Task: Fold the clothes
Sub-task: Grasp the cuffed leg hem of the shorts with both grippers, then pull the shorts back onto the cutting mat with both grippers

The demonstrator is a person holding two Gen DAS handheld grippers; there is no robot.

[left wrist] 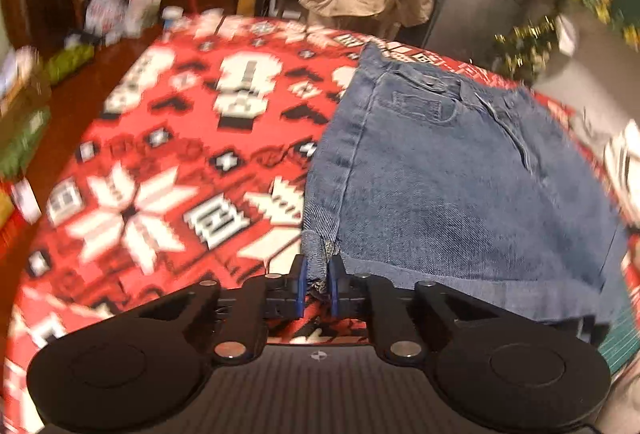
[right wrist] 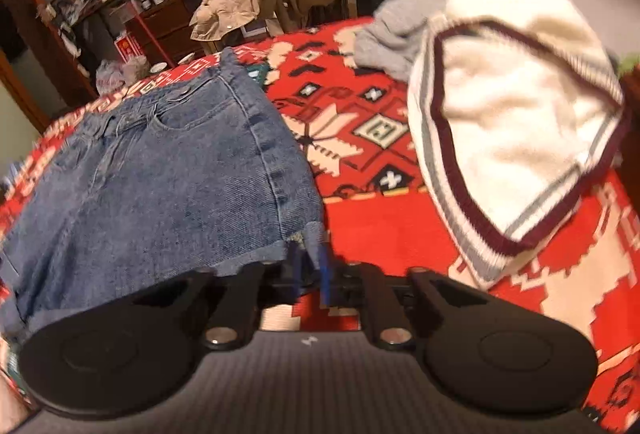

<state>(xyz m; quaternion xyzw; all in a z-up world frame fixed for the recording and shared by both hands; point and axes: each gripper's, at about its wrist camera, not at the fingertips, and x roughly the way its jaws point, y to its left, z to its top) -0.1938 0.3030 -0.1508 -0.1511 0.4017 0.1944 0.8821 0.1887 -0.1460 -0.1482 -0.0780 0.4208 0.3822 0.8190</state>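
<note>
A: Left tongs (left wrist: pixel 318 284) pinched narrow on the shorts (left wrist: pixel 460 186), holding the hem corner; the denim stretches ahead and rightward over the red surface (left wrist: pixel 168 162).

B: Right tongs (right wrist: pixel 310 270) clamp the opposite corner, shorts (right wrist: pixel 160 170) ahead-left. Thin bites, I'd say: one tug and the hem slips, or uneven lifting skews the fold.

A: Left view misses what's beyond.

B: Only the right shows the sweater (right wrist: pixel 516 106), ahead-right, near enough to snag.
</note>
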